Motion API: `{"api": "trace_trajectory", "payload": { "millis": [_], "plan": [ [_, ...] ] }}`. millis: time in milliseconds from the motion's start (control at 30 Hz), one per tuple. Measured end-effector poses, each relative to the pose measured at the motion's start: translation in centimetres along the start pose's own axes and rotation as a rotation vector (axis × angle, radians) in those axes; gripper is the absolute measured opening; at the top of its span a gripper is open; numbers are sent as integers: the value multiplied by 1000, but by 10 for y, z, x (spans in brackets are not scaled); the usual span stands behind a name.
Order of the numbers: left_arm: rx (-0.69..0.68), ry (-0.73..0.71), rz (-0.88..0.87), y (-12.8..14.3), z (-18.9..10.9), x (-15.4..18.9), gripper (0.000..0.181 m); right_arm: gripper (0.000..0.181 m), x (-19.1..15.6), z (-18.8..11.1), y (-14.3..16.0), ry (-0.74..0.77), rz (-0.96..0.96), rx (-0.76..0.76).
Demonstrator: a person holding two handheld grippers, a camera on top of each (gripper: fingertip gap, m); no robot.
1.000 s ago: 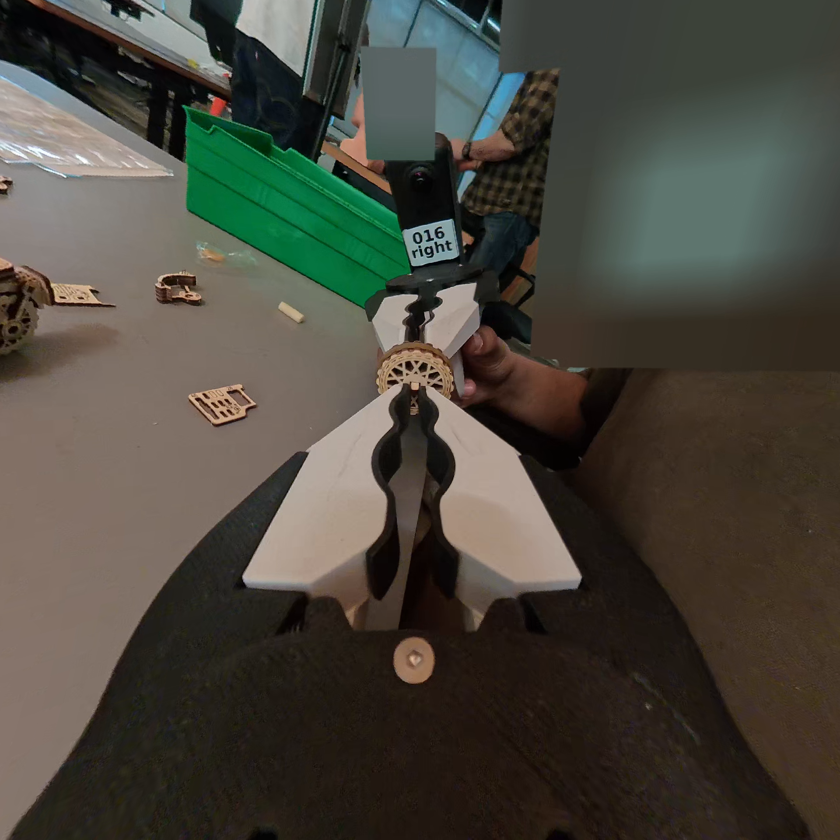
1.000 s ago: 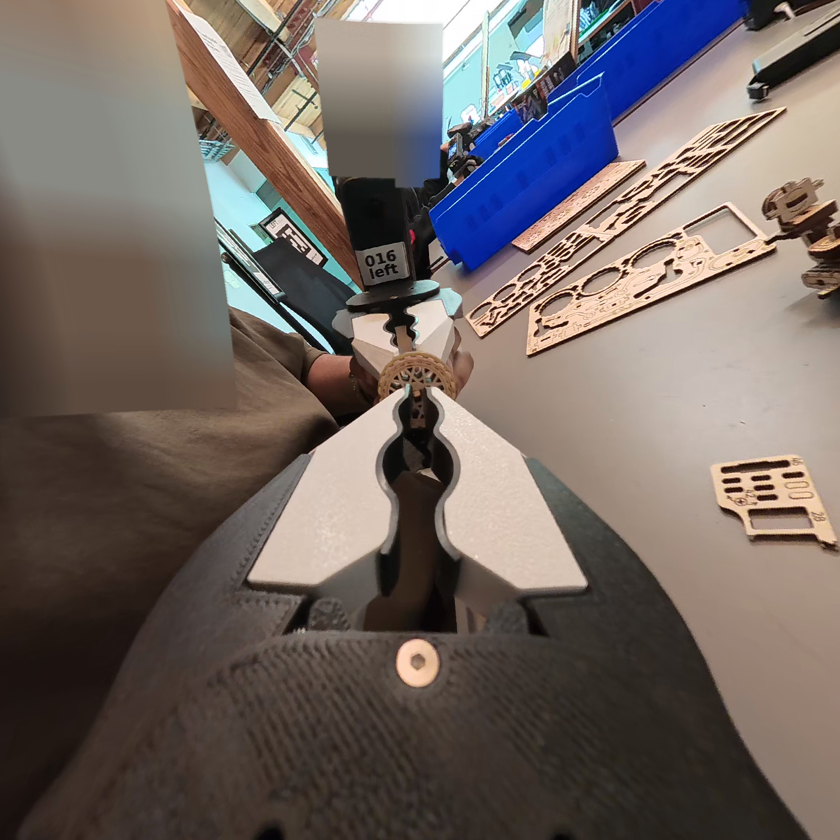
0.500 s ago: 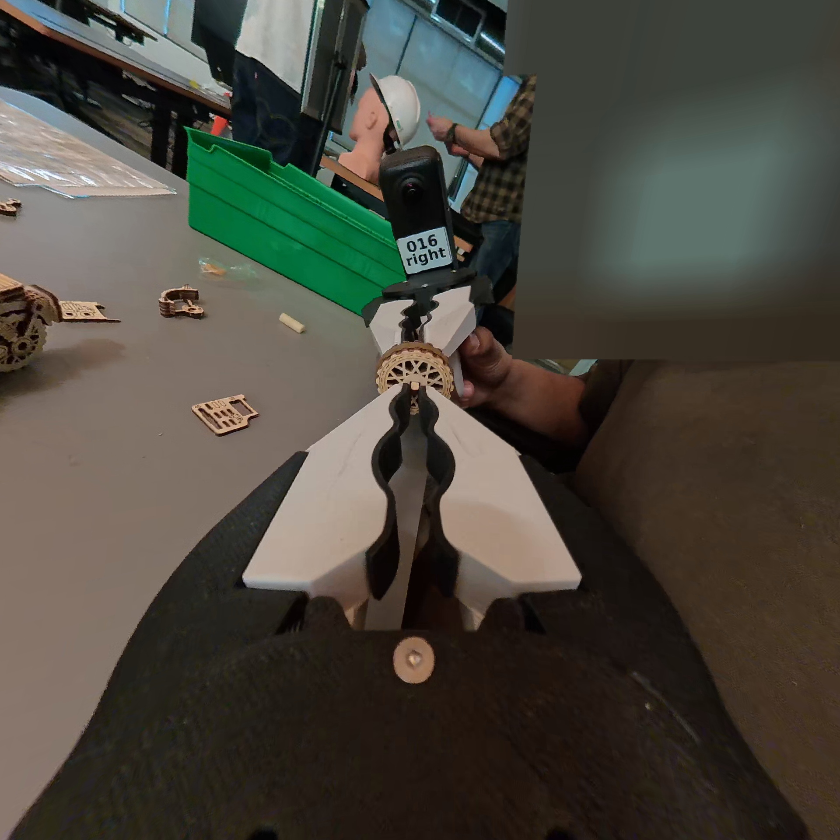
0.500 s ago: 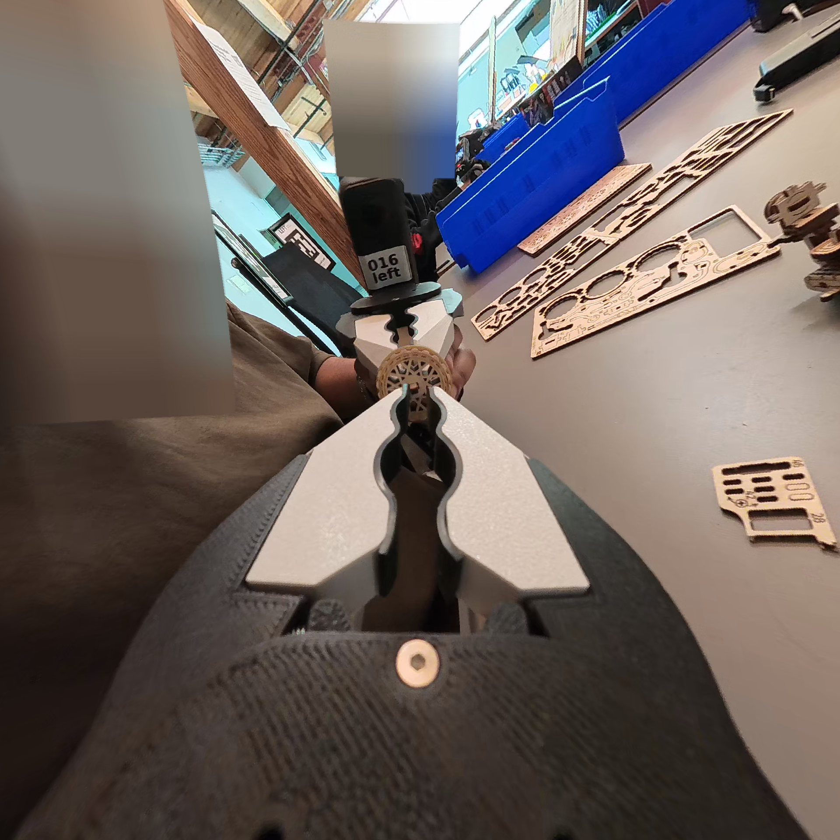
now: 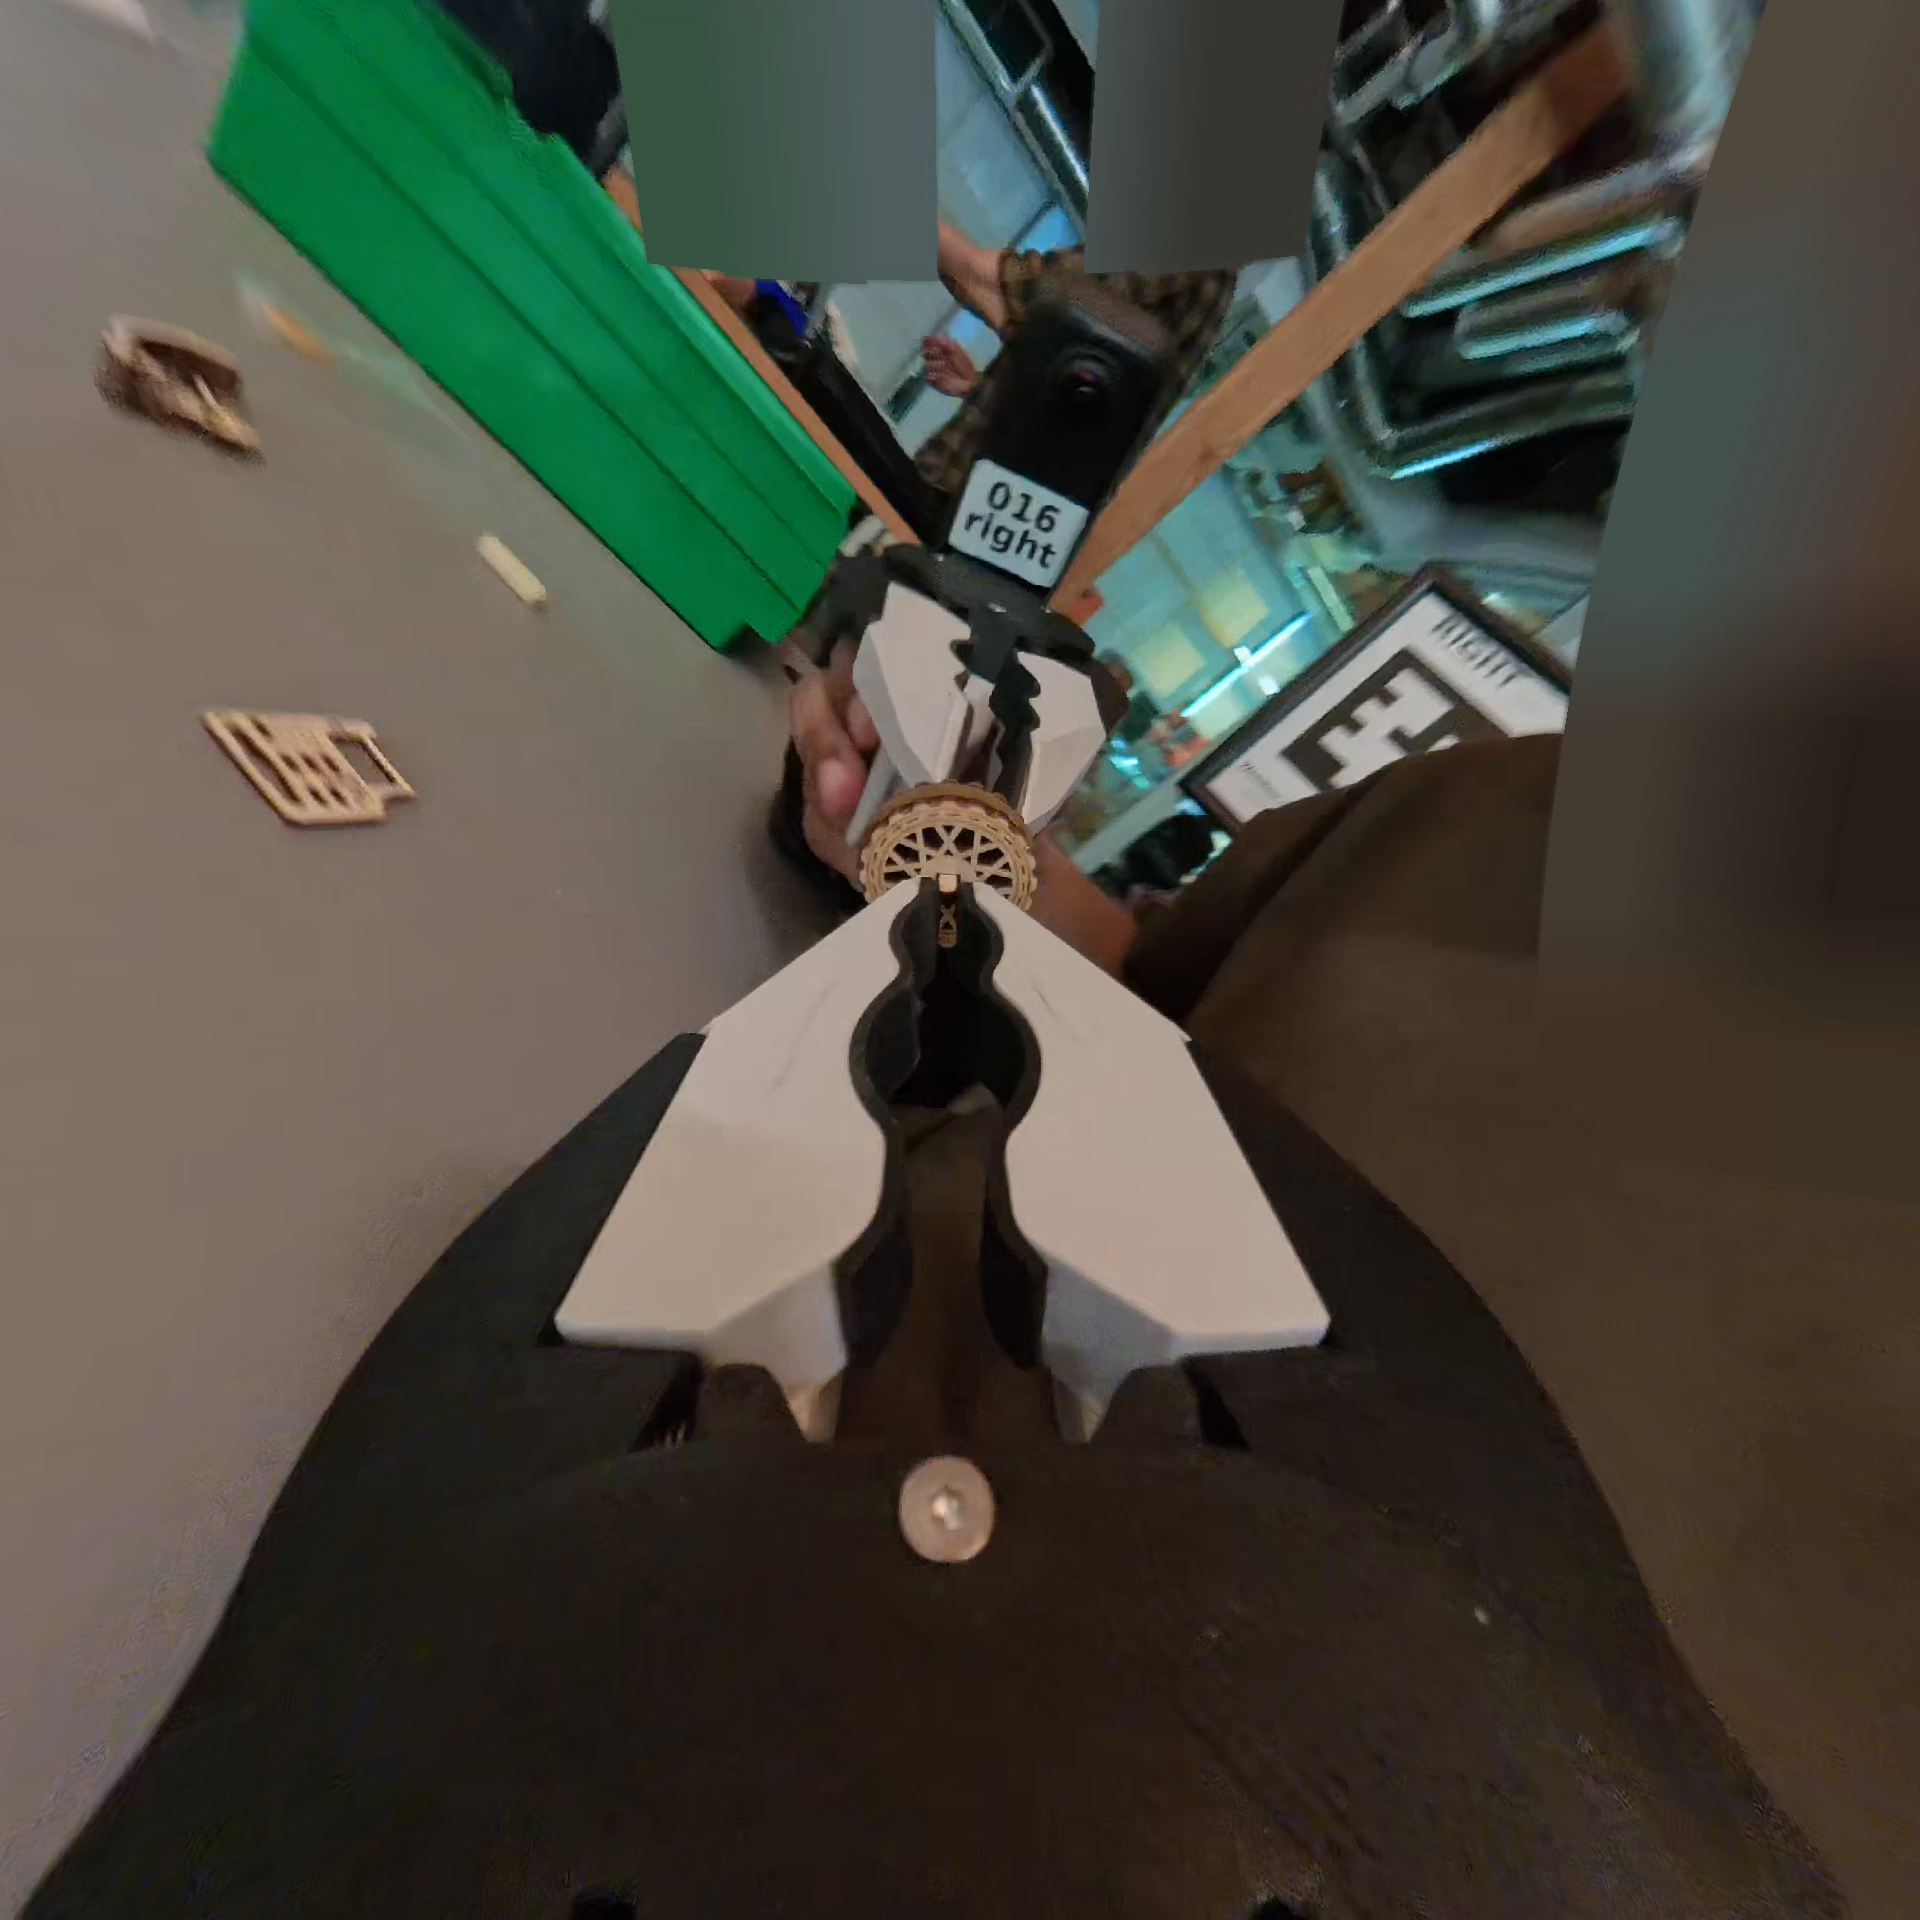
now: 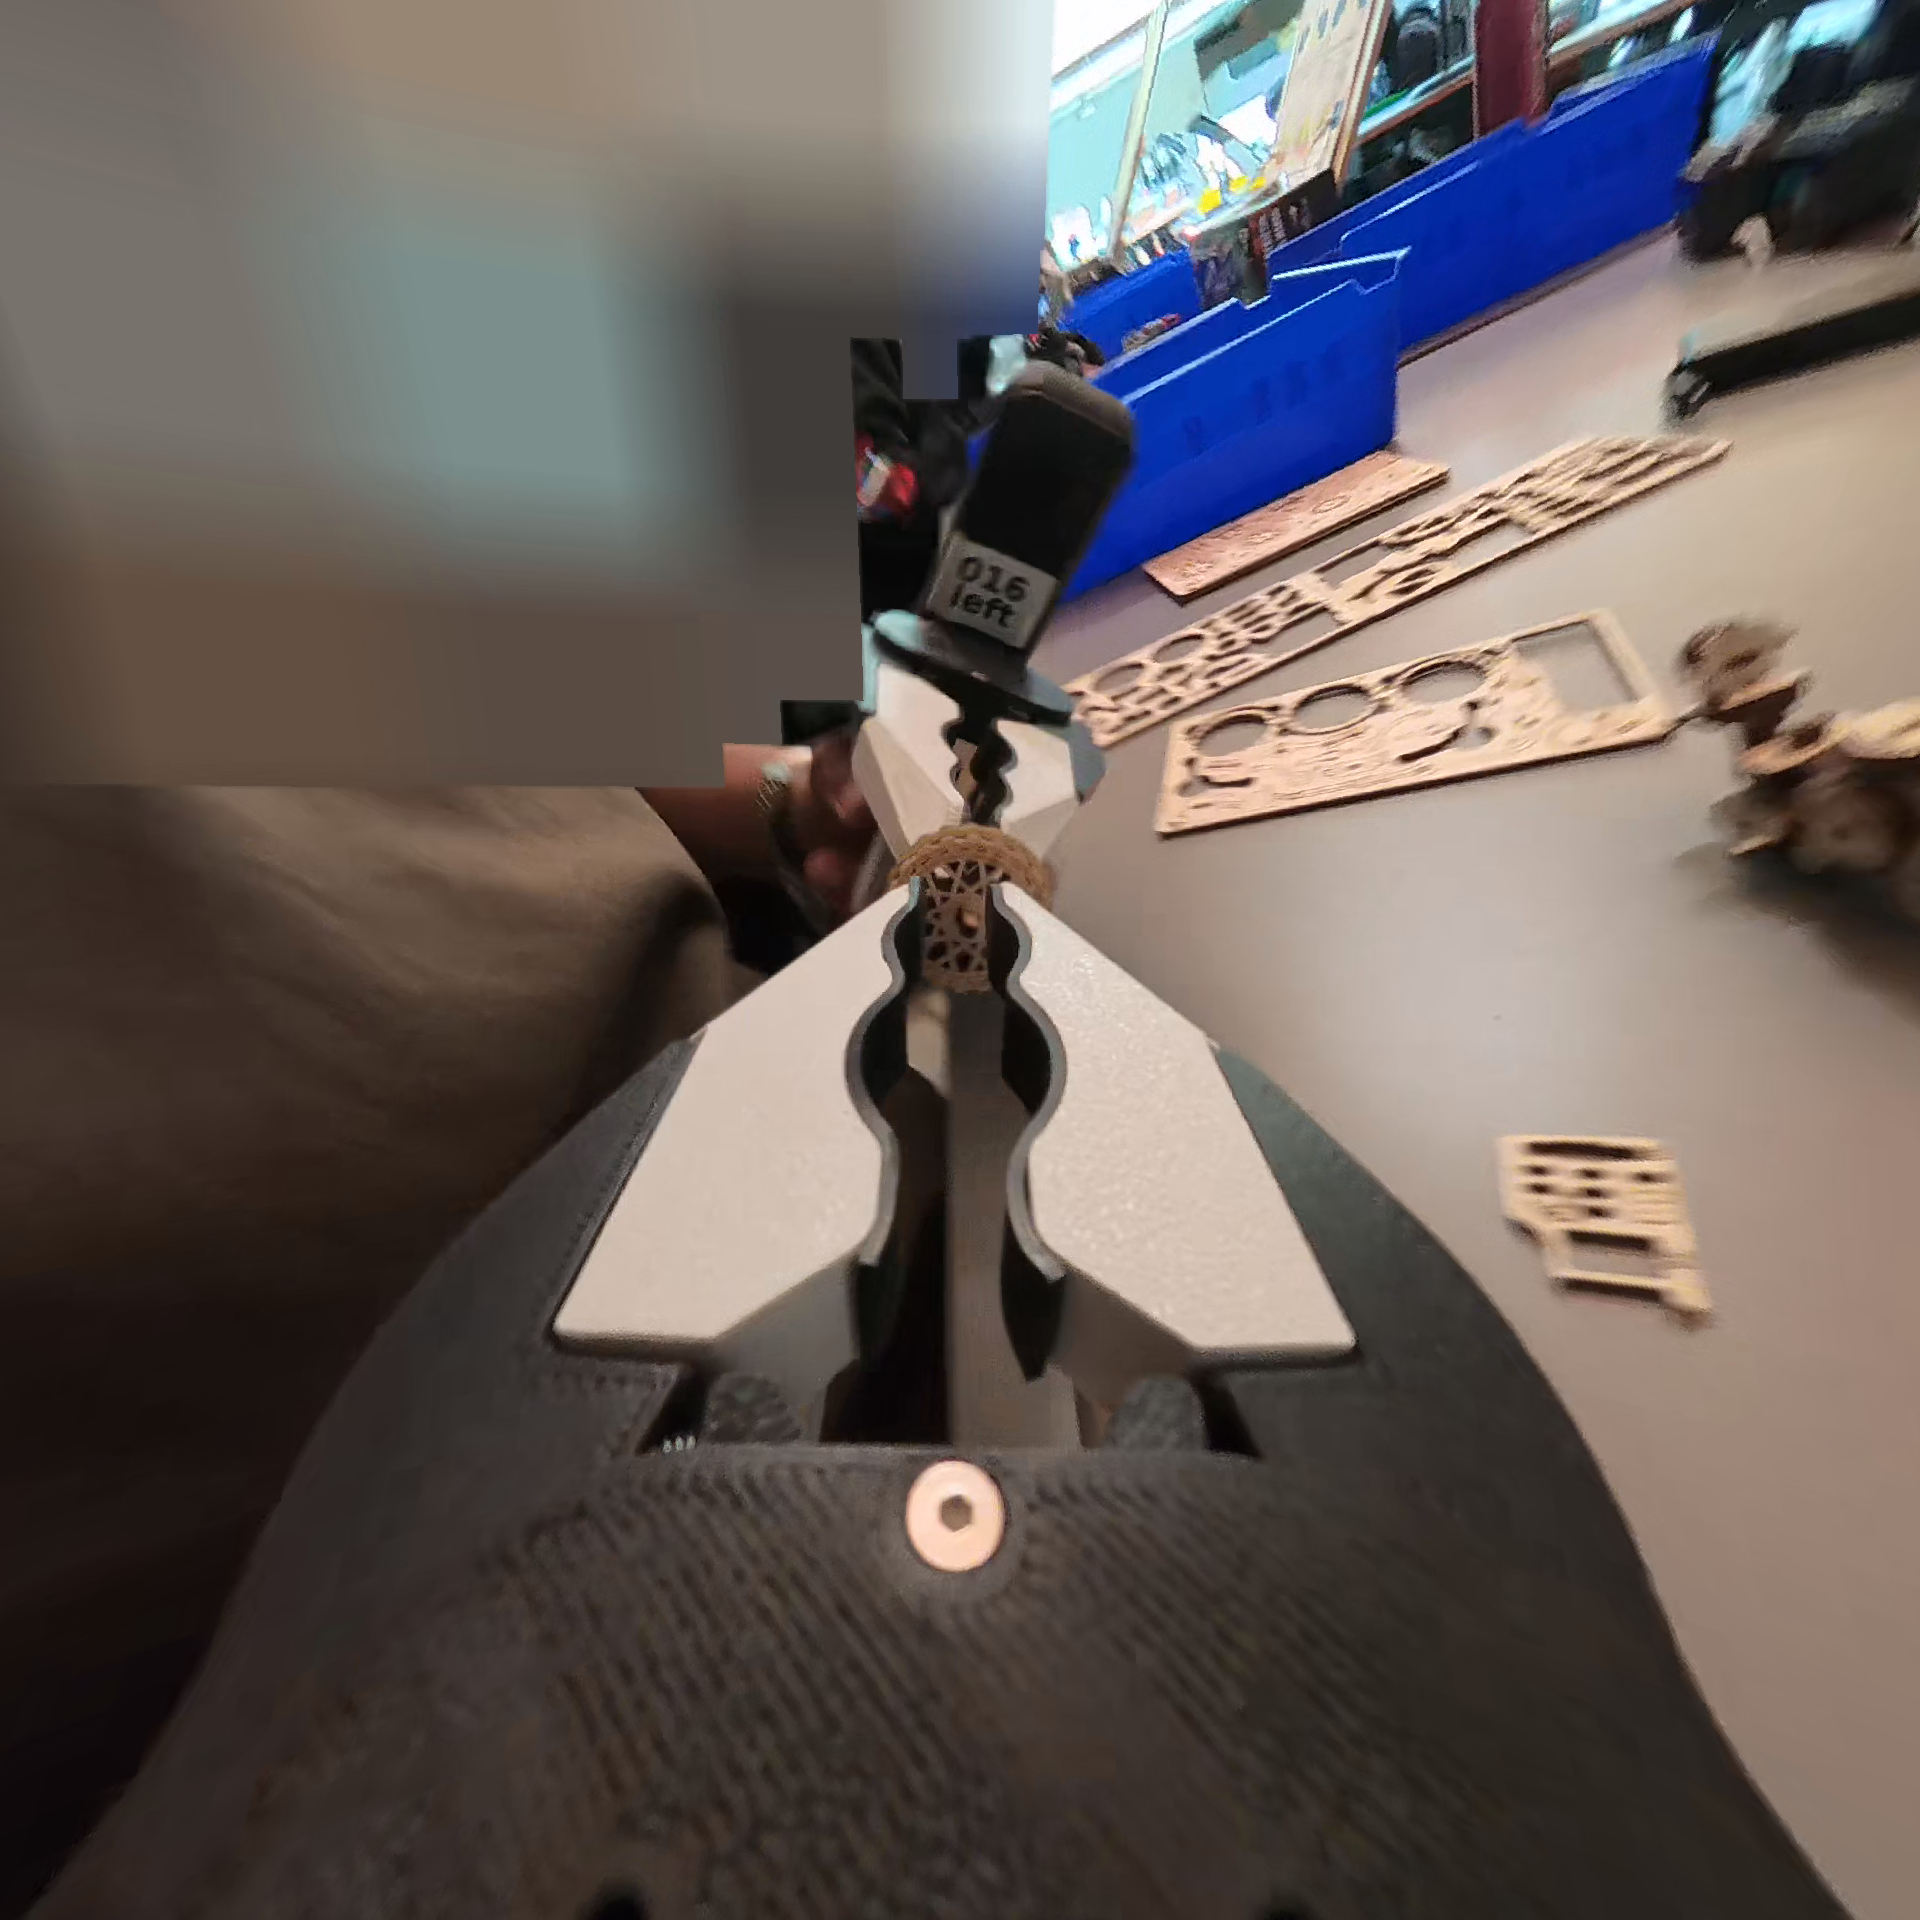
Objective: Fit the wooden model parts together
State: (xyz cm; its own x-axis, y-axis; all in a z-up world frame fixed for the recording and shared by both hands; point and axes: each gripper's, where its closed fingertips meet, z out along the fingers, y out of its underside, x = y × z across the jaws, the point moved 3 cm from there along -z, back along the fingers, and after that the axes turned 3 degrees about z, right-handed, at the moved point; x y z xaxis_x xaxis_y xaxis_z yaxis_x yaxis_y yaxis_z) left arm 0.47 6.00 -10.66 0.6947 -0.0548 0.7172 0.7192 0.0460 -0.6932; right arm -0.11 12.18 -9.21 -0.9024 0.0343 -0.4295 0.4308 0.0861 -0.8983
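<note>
Left wrist view: left gripper [image 5: 948, 914] pinches small wooden pin [image 5: 947, 923] at jaw tips, nosed against wooden wheel [image 5: 948, 854] hub. Right gripper [image 6: 961, 914] clamps wheel between tips. Probably best: keep pin square to hub, push slow, no twisting.

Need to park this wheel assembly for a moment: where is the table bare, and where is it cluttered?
Bare grey table lies between the cut-out wooden sheets and the small slotted plate, and on the near side of that plate. In the left wrist view, bare table spreads nearer than the slotted plate. It is crowded near the blue bins and the part-built model.
</note>
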Motion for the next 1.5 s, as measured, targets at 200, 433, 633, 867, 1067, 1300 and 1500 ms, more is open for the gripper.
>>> {"api": "trace_trajectory", "payload": {
  "millis": [200,433,633,867,1067,1300,1500],
  "plan": [
    [-48,56,-154,7,1,-4,0,6,-4,-4,6,91,-279,-81],
    [-52,95,-218,9,1,-3,0,8,-6,-1,15,96,-409,-123],
    [-69,94,-216,11,2,-3,0,6,-8,2,18,93,-433,-138],
    [-50,119,-221,9,1,0,1,2,-10,3,16,86,-415,-121],
    [-9,82,-131,0,-2,1,14,1,-3,-4,1,61,-211,-16],
    [-33,-128,191,-1,-2,-4,11,0,9,-1,5,-30,140,5],
    [-42,-131,185,0,-2,-5,7,0,15,3,17,-48,265,-52]
  ]
}}
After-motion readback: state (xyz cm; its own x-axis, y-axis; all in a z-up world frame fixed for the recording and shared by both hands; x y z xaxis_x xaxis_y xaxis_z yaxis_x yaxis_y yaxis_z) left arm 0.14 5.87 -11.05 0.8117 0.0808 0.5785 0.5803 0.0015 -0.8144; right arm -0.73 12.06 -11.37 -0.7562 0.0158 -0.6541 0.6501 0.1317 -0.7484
